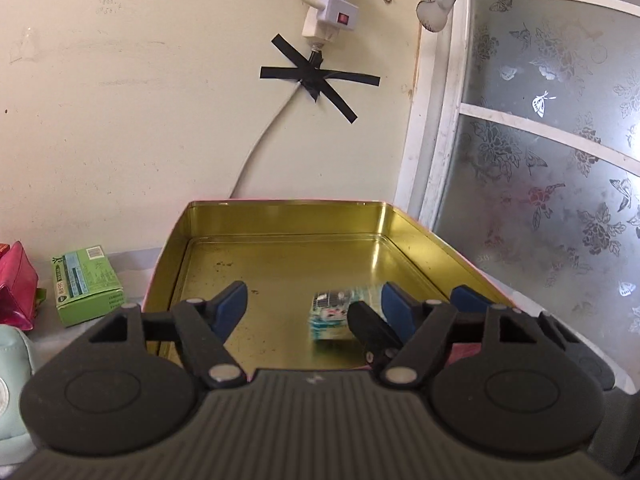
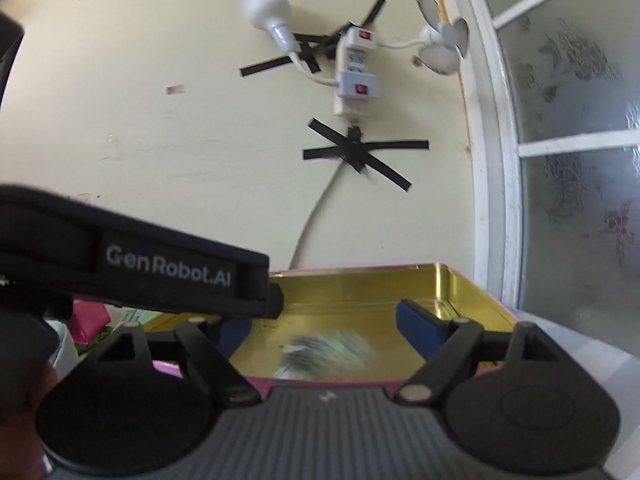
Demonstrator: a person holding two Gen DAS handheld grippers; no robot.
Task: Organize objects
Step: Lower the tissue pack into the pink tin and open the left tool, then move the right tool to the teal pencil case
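Here, strap (image 2: 168, 270) reads "GenRobot.AI"; both grippers' jaws spread over gold tin (image 1: 288, 216) w/ blurry packet (image 1: 332, 316).

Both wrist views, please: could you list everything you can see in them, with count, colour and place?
tin tray: one, gold inside, pink outside, on the table against the wall.
small packet: one, teal and white, blurred, on the tray floor near its front.
green box: one, left of the tray.
pink bag: one, far left edge.
power strip: one, white, taped to the wall.
black tape: crossed strips on the wall.
small fan: one, white, by the window frame.
bulb: one, white.
left hand-held gripper: black, blue pads, open.
right hand-held gripper: same, open.
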